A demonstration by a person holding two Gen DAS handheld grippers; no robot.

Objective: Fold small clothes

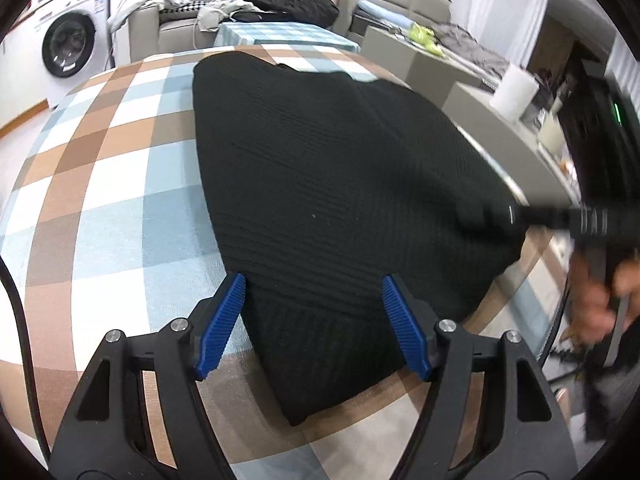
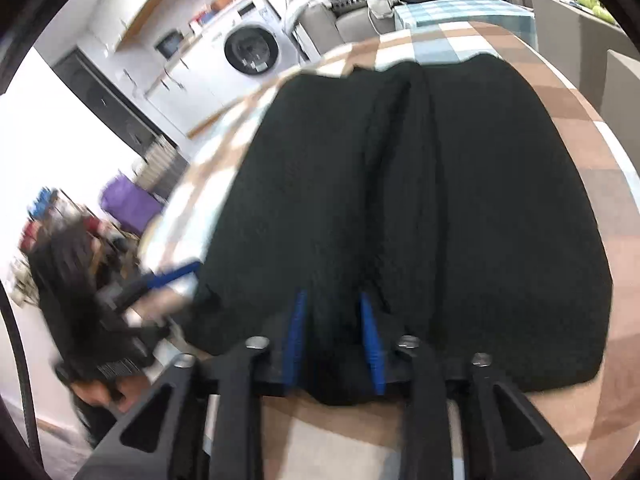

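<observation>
Knitwear here: black knit sweater [image 1: 340, 184] lies spread on the desk [image 1: 100, 184] with its checked cloth, reaching the near edge. Left hand-held gripper [image 1: 314, 316] has its blue pads wide apart, straddling the near corner of the fabric, not pinching it. Right hand-held gripper [image 2: 333, 336] looks clamped on a bunched ridge of the sweater's near hem. Farther off, a washing machine [image 1: 68, 46] and a sofa [image 1: 180, 20].

Right gripper [image 2: 334, 300] low over near edge of black knit garment [image 2: 400, 180], blue pads straddling raised fold. Garment spread on checked worktop [image 2: 580, 128]. Left gripper [image 2: 172, 276] blurred at garment's left edge. Washing machine [image 2: 252, 48] behind.
</observation>
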